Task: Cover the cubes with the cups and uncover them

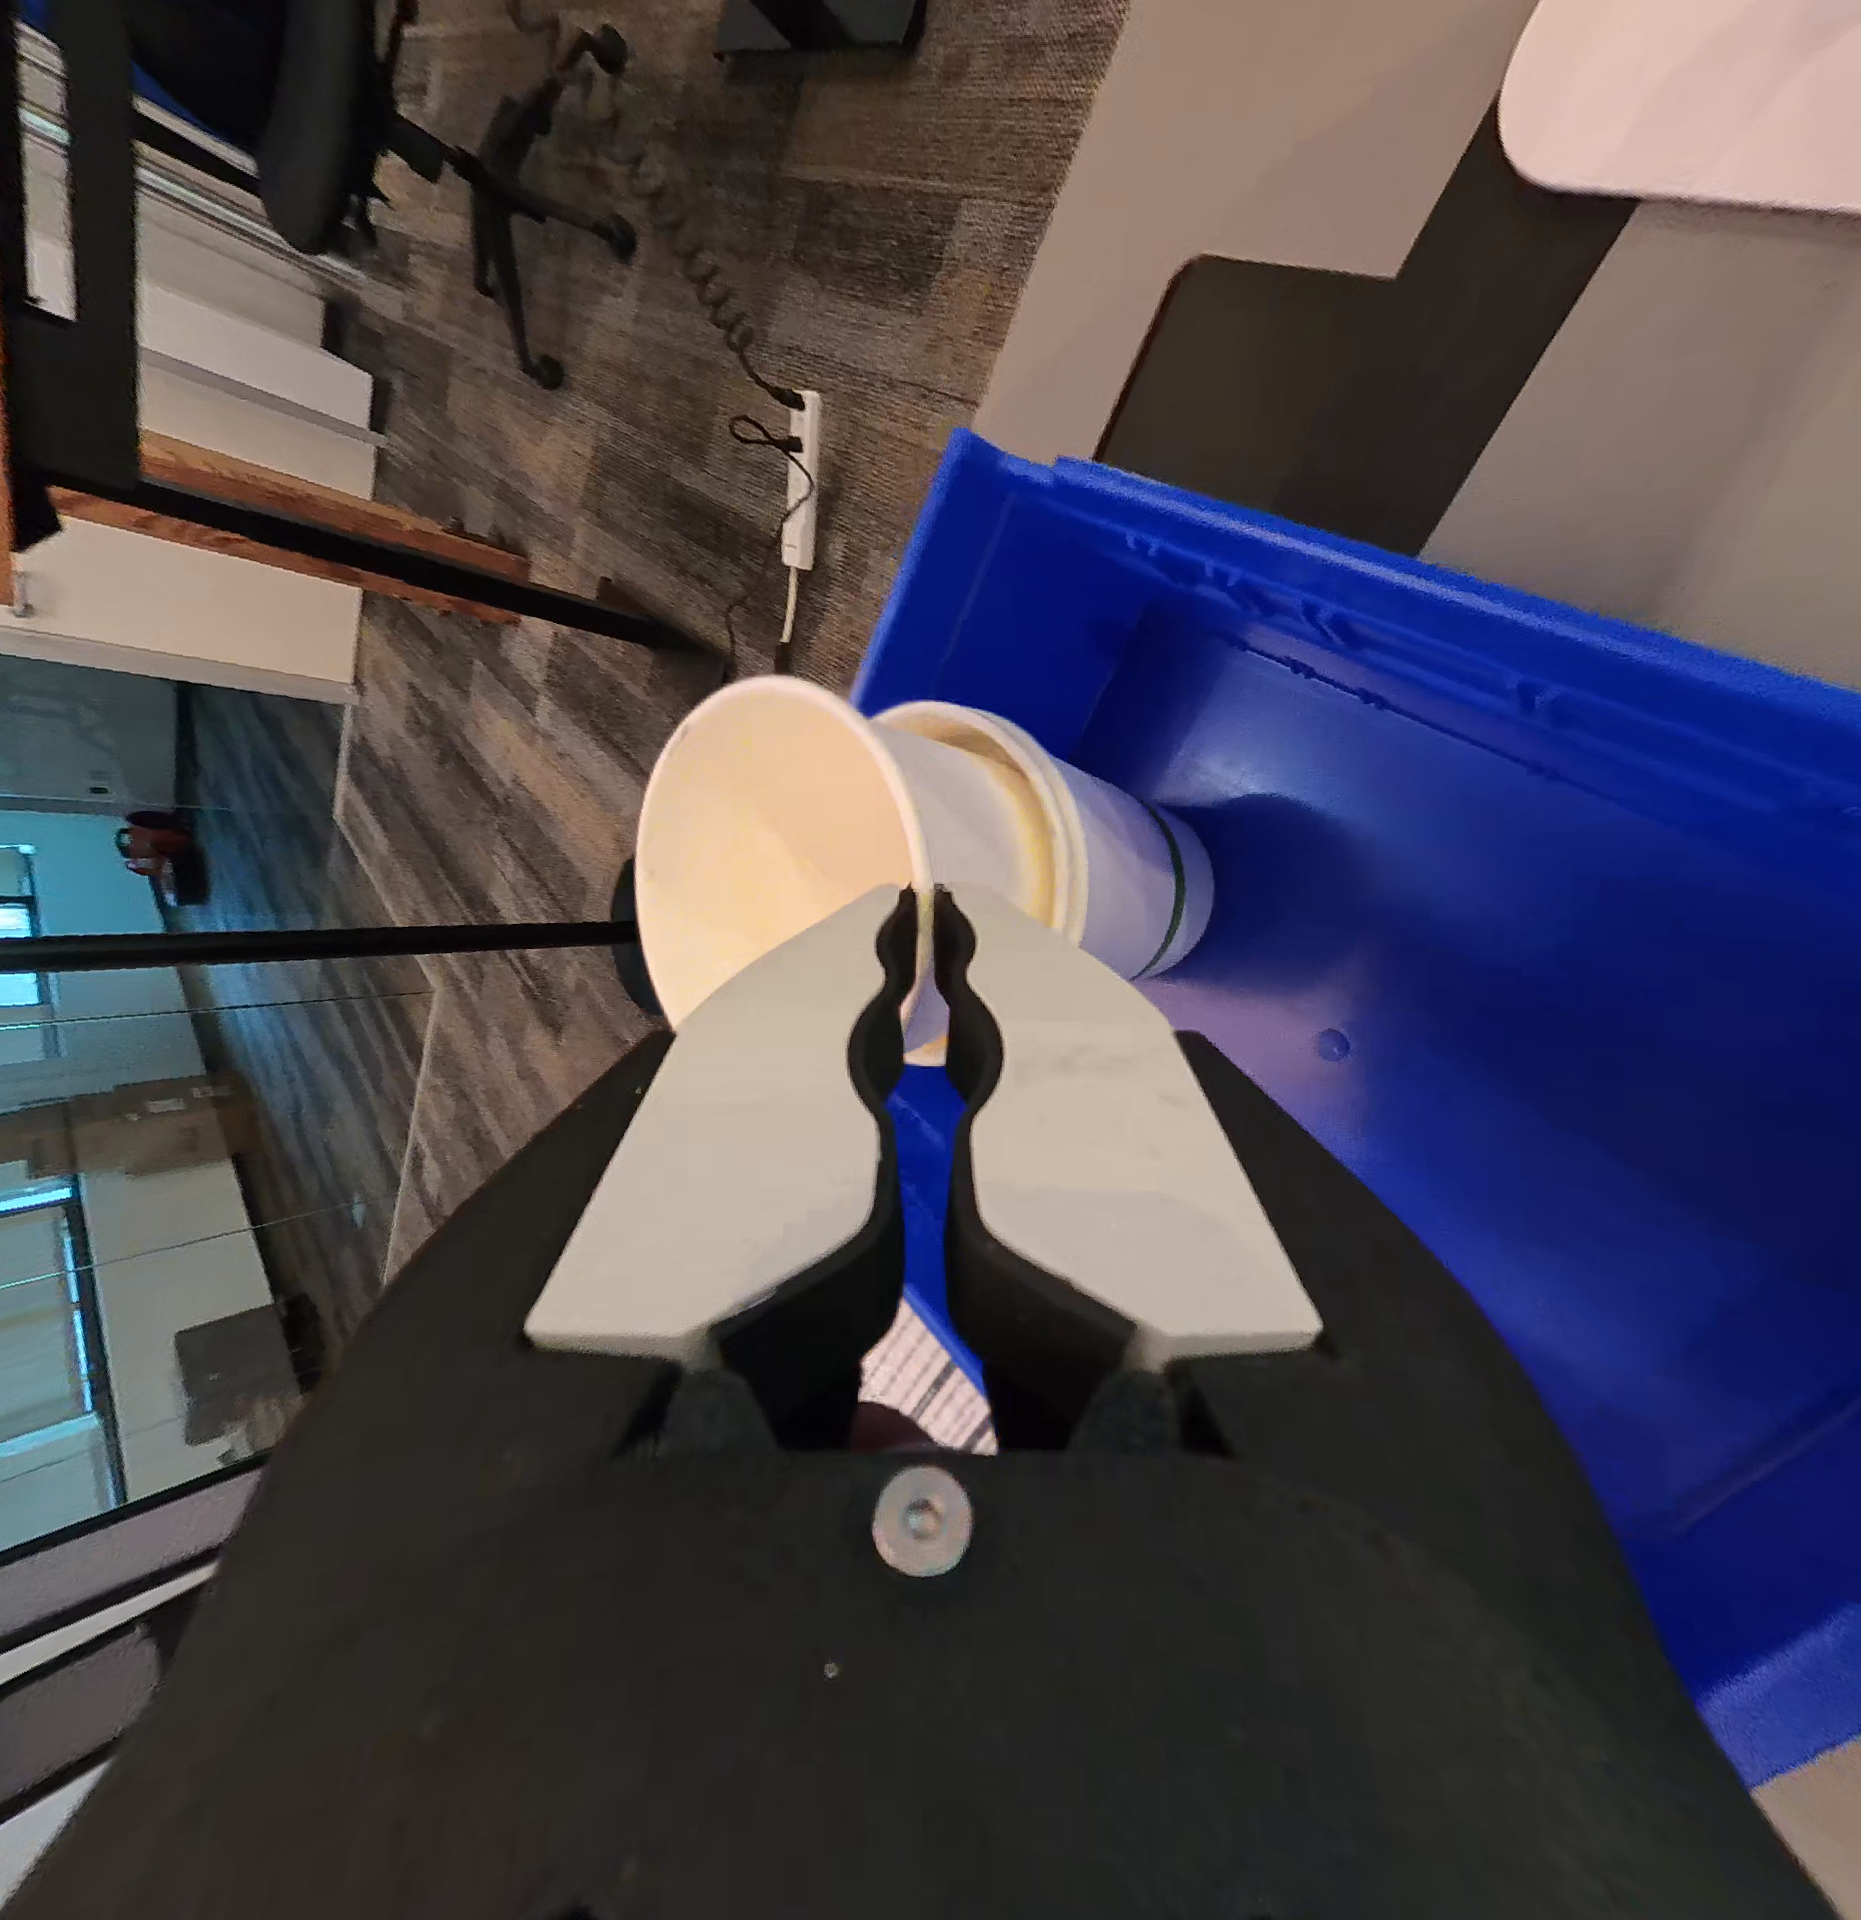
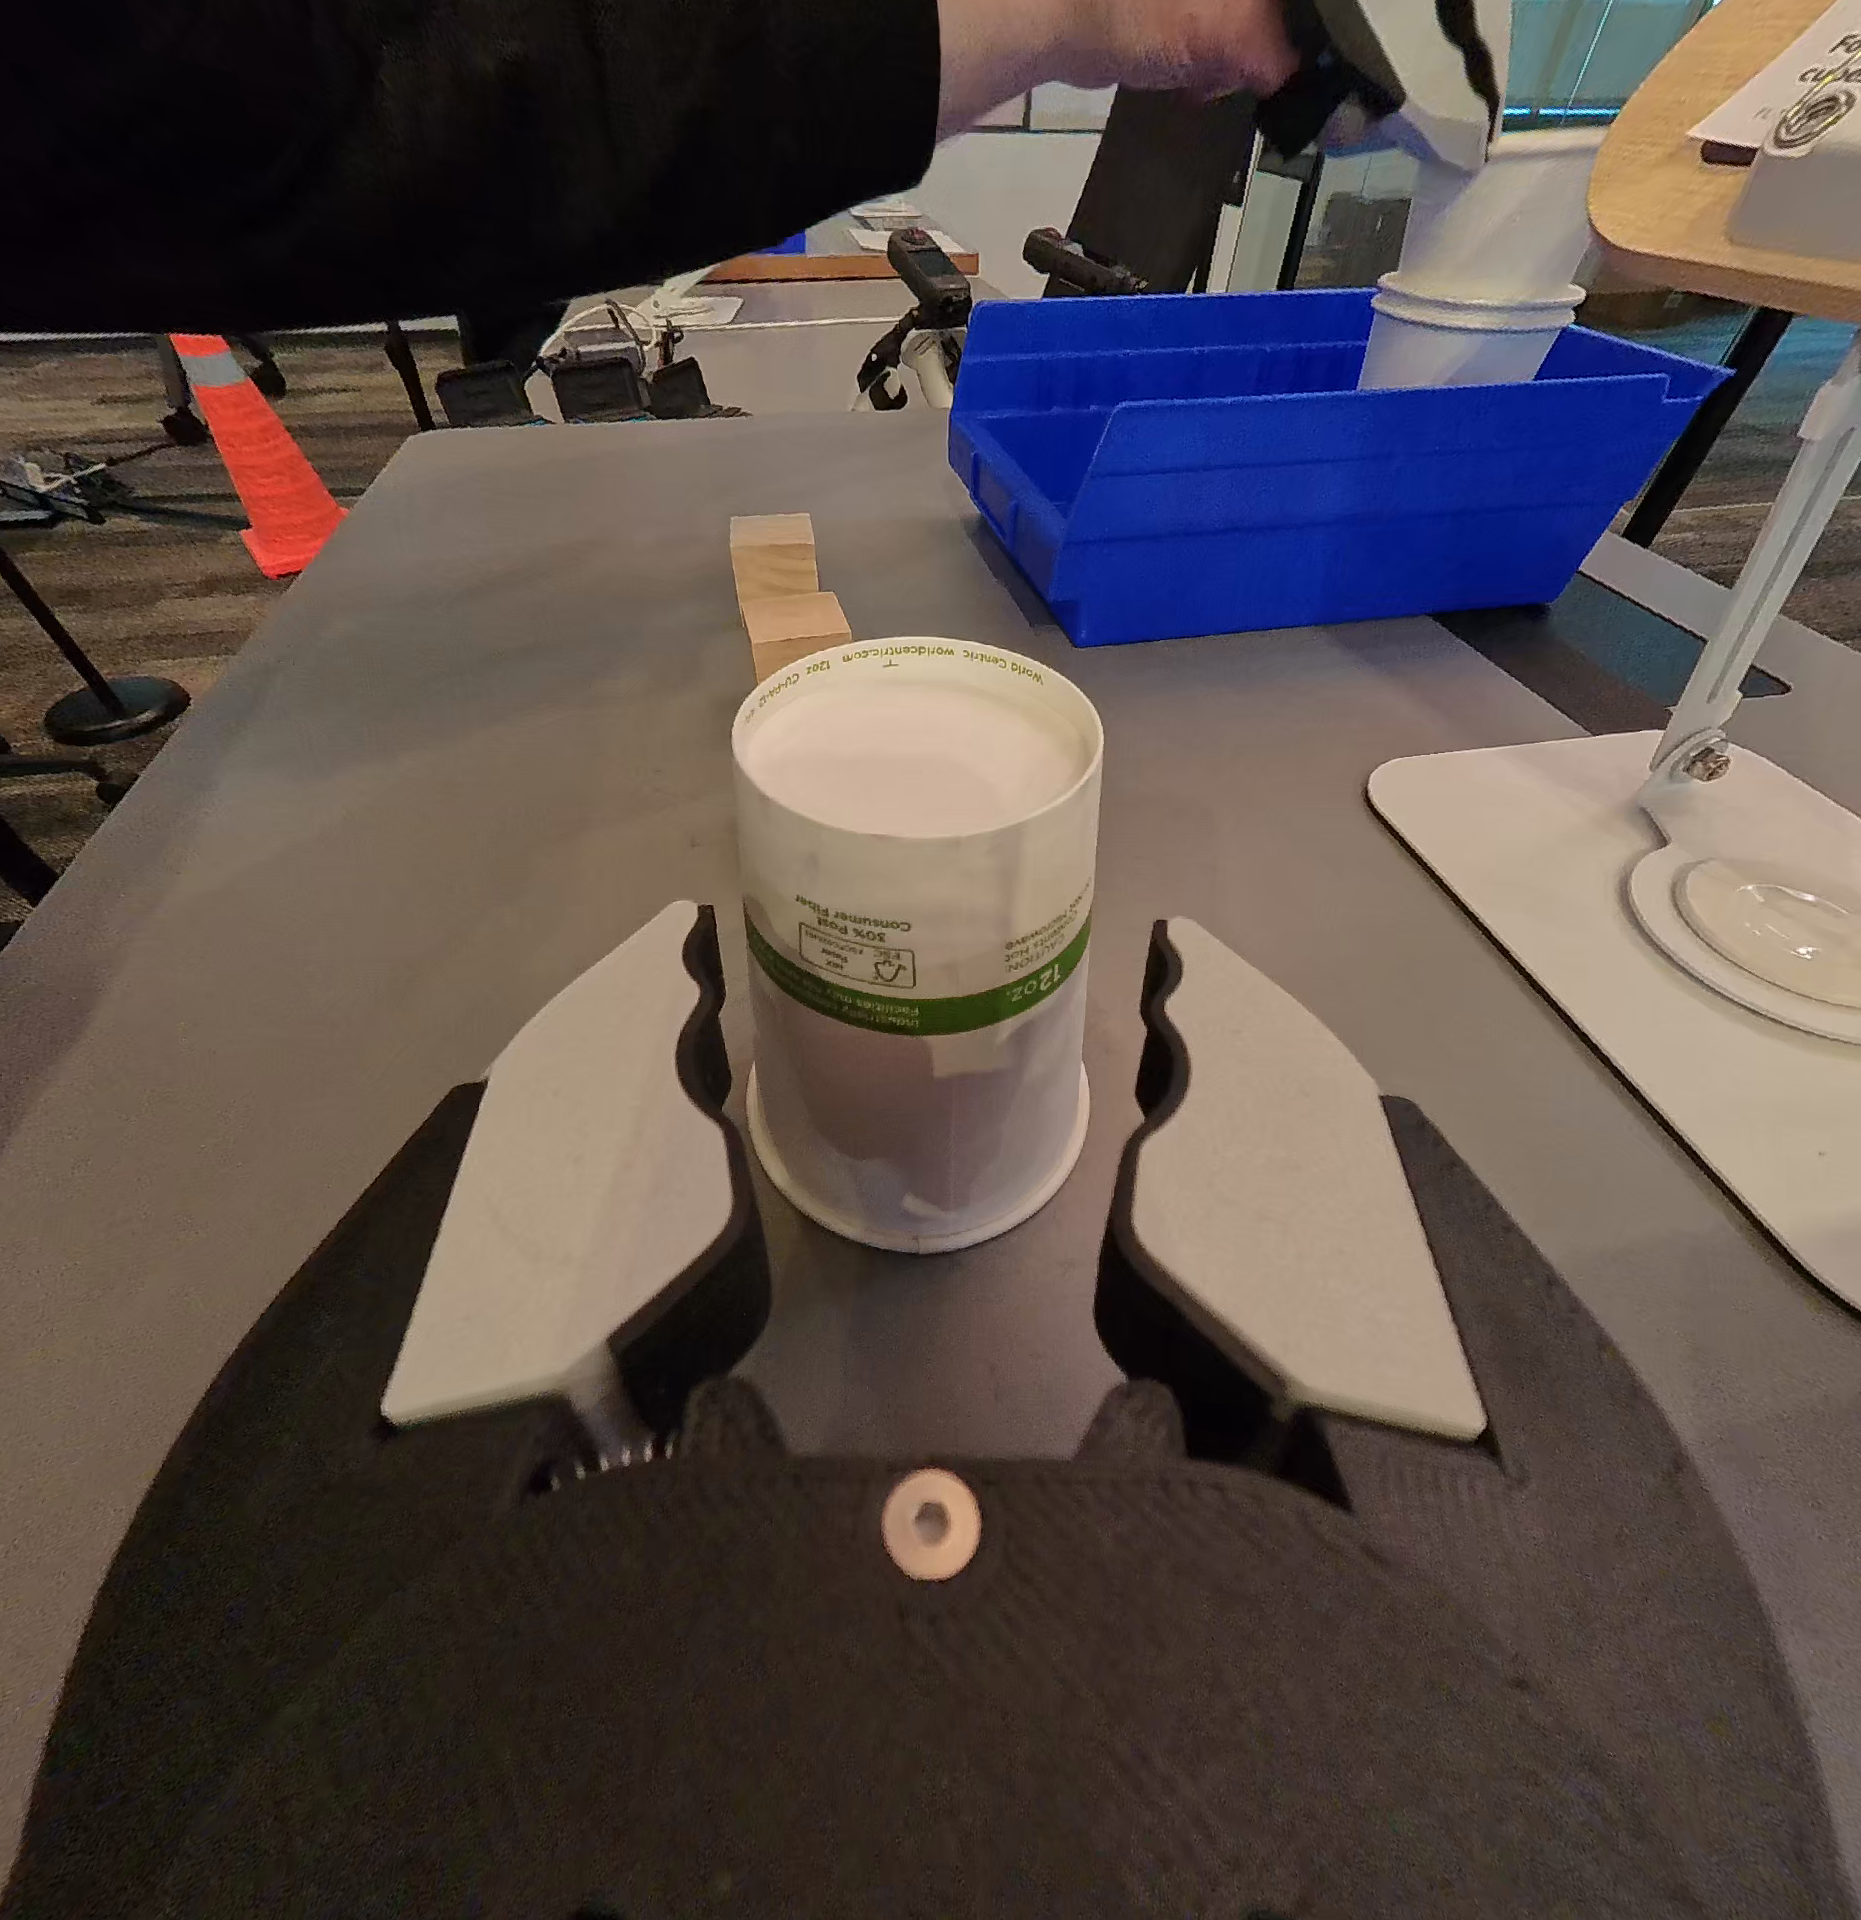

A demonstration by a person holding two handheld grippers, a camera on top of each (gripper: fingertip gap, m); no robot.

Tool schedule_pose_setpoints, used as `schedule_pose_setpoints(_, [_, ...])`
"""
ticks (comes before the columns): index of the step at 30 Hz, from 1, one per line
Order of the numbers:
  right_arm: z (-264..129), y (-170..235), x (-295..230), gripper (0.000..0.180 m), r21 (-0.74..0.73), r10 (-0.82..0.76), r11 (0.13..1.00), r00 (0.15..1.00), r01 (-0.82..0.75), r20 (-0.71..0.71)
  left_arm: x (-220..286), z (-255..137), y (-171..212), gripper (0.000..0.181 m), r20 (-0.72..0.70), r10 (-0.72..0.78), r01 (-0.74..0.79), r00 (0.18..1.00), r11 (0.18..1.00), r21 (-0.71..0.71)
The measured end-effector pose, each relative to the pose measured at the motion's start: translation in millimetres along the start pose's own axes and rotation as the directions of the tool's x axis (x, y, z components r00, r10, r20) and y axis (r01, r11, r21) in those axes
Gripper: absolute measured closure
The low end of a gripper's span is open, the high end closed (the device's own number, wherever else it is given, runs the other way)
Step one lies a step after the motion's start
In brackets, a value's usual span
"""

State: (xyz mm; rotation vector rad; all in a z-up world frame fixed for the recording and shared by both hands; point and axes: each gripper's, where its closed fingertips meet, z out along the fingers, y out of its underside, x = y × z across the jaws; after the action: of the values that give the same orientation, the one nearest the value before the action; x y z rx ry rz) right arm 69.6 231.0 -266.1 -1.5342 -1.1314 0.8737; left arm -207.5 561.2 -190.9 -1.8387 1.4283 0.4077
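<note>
My left gripper (image 1: 926,896) is shut on the rim of a white paper cup (image 1: 770,842), held just off a stack of cups (image 1: 1092,842) standing in the blue bin (image 1: 1477,935). In the right wrist view the same cup (image 2: 1466,218) hangs over the stack (image 2: 1456,338) in the bin (image 2: 1321,488). My right gripper (image 2: 931,966) is open around an upside-down white cup with a green band (image 2: 915,935) on the grey table (image 2: 438,831), jaws apart from its sides. Two wooden cubes (image 2: 786,603) sit uncovered in a row just behind that cup.
A white lamp base (image 2: 1632,935) with a slanted arm stands at the right. A wooden shelf (image 2: 1715,208) overhangs the back right. A person's dark sleeve (image 2: 386,135) crosses the top. An orange cone (image 2: 261,457) stands on the floor beyond the table.
</note>
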Motion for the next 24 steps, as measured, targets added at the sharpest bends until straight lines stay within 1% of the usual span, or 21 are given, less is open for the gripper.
schedule_pose_setpoints(1, [0, 0, 0, 0.101, 0.001, 0.000, 1.000, 1.000, 0.000, 0.000, -4, -7, -3, 0.178, 0.020, -0.003, 0.003, 1.000, 1.000, 0.012])
schedule_pose_setpoints(4, [-1, -1, 1, 0.100, 0.006, 0.001, 1.000, 1.000, -0.001, -0.004, -20, -34, -15, 0.178, 0.090, -0.015, 0.010, 0.996, 0.999, 0.050])
schedule_pose_setpoints(8, [-2, -3, 2, 0.097, 0.020, -0.010, 1.000, 1.000, 0.010, -0.017, -36, -85, -33, 0.178, 0.174, -0.072, 0.047, 0.982, 0.988, 0.145])
schedule_pose_setpoints(11, [-11, -12, 7, 0.096, 0.043, -0.048, 0.998, 0.997, 0.050, -0.064, -34, -139, -51, 0.178, 0.193, -0.196, 0.133, 0.961, 0.945, 0.300])
schedule_pose_setpoints(13, [-24, -33, 8, 0.101, 0.096, -0.104, 0.988, 0.987, 0.117, -0.126, -25, -179, -62, 0.178, 0.166, -0.303, 0.204, 0.939, 0.875, 0.439])
schedule_pose_setpoints(14, [-31, -48, 7, 0.101, 0.121, -0.135, 0.980, 0.977, 0.155, -0.162, -15, -198, -69, 0.178, 0.115, -0.362, 0.254, 0.925, 0.814, 0.523])
schedule_pose_setpoints(16, [-40, -80, 1, 0.100, 0.177, -0.175, 0.960, 0.960, 0.216, -0.219, 10, -236, -86, 0.178, -0.034, -0.459, 0.357, 0.888, 0.642, 0.678])
schedule_pose_setpoints(18, [-40, -114, -9, 0.093, 0.250, -0.172, 0.941, 0.957, 0.230, -0.232, 42, -266, -103, 0.178, -0.200, -0.483, 0.442, 0.852, 0.460, 0.770])
schedule_pose_setpoints(19, [-38, -131, -15, 0.089, 0.283, -0.172, 0.930, 0.957, 0.236, -0.233, 57, -279, -111, 0.178, -0.283, -0.486, 0.482, 0.827, 0.356, 0.800])
schedule_pose_setpoints(21, [-30, -165, -21, 0.078, 0.352, -0.169, 0.901, 0.953, 0.253, -0.250, 85, -299, -125, 0.178, -0.434, -0.462, 0.561, 0.774, 0.181, 0.808])
schedule_pose_setpoints(22, [-27, -182, -24, 0.076, 0.401, -0.161, 0.881, 0.956, 0.251, -0.246, 96, -310, -130, 0.178, -0.508, -0.438, 0.595, 0.742, 0.080, 0.800])
schedule_pose_setpoints(23, [-23, -197, -26, 0.074, 0.445, -0.148, 0.862, 0.959, 0.244, -0.240, 105, -320, -134, 0.178, -0.599, -0.395, 0.639, 0.697, -0.037, 0.768])
schedule_pose_setpoints(24, [-19, -211, -27, 0.071, 0.478, -0.134, 0.846, 0.963, 0.235, -0.235, 115, -326, -139, 0.178, -0.675, -0.346, 0.681, 0.652, -0.124, 0.722])
